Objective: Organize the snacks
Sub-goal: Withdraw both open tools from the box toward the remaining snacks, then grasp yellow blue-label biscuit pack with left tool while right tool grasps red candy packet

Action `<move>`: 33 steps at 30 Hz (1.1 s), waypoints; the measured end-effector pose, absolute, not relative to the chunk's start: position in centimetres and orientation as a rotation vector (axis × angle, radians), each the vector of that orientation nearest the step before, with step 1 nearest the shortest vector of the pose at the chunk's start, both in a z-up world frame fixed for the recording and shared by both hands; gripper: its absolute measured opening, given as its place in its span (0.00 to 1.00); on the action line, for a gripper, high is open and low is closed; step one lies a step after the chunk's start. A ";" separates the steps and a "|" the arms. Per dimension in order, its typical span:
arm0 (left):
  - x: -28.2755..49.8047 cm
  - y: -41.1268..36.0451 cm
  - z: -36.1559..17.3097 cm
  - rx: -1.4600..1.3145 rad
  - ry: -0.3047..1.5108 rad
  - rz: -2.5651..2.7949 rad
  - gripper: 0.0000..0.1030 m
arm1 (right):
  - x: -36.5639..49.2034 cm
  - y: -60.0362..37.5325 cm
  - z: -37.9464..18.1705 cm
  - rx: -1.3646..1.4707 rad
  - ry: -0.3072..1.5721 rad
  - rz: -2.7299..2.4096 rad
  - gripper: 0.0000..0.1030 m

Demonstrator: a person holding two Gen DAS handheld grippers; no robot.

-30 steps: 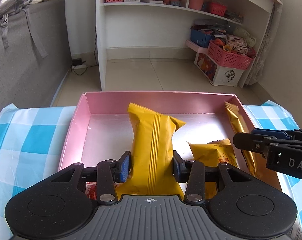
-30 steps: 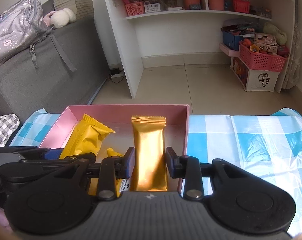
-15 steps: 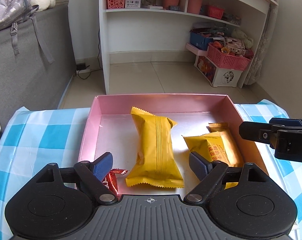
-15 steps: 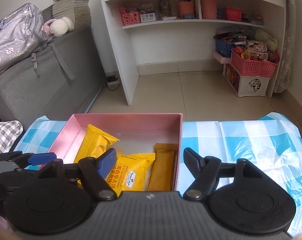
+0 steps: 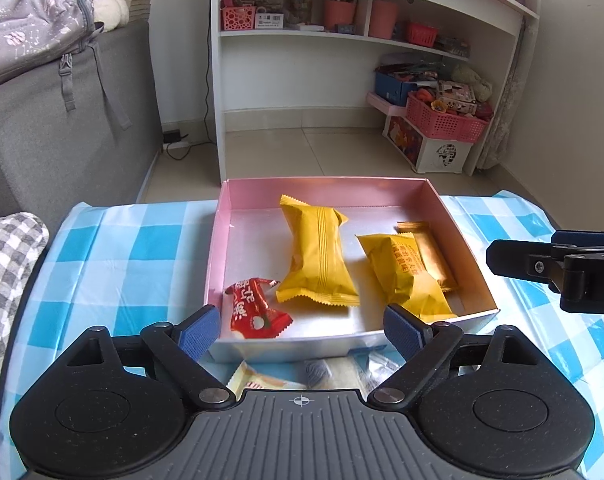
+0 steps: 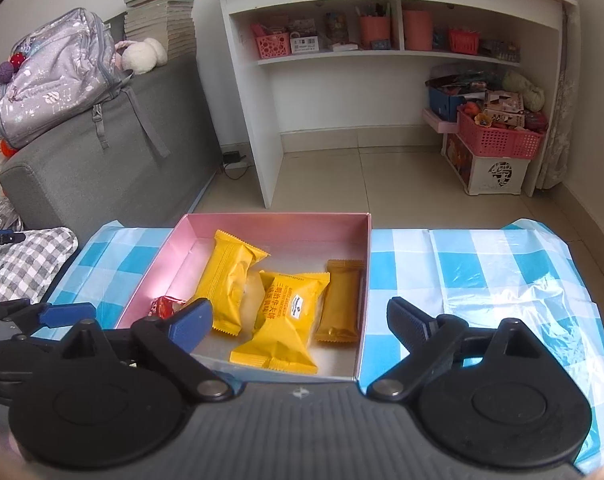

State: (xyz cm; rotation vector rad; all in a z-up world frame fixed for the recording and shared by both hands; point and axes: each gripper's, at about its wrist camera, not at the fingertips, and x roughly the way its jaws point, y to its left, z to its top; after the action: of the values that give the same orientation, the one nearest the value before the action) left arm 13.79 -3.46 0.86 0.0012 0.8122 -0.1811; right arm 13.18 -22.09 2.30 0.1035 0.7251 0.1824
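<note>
Blue-and-white checked cloth (image 5: 134, 256) covers the table in front of you, and on it sits the pink box (image 5: 218, 232) that holds the snacks. Your left gripper (image 5: 302, 330) hangs above the near edge of the box; its jaws have just been opening, stand wide apart and hold nothing. Your right gripper (image 6: 300, 318) hangs over the near right part of the box in the same state: its jaws have just been opening, they are spread wide, and no pack is between the pads. Four packs lie flat on the box floor. The plain yellow pack (image 5: 318, 256) lies near the middle, the printed yellow pack (image 5: 402, 276) lies to its right, and the gold bar (image 5: 430, 256) lies along the right wall, partly under the printed pack's edge. The red candy (image 5: 254, 308) lies in the near left corner. From the left wrist view you see the whole red candy and, under the gripper in front of the box, more wrapped snacks (image 5: 262, 380) on the cloth; these are blurred and cannot be told apart. From the right wrist view the red candy is half hidden behind the left finger pad (image 6: 192, 320), and the loose snacks are out of sight. The right view alone shows a sheet of clear plastic (image 6: 514, 300) on the cloth right of the box. Each view shows the other gripper at its edge.
</note>
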 end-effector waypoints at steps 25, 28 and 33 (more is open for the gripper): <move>4.3 0.2 -1.7 0.087 0.824 -0.265 0.92 | 5.7 -20.1 0.0 0.019 0.748 0.239 0.95; 3.7 0.9 -2.3 0.084 0.821 -0.268 0.92 | 5.1 -20.3 -0.7 0.031 0.750 0.257 0.95; 2.6 1.9 -3.5 0.075 0.815 -0.297 0.92 | 4.0 -19.9 -2.1 0.021 0.758 0.288 0.95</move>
State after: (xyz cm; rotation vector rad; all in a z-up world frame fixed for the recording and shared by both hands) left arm 2.55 1.86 -3.47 0.0752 0.8154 -0.2973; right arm 3.98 -19.95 -2.12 0.0208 0.7577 0.2885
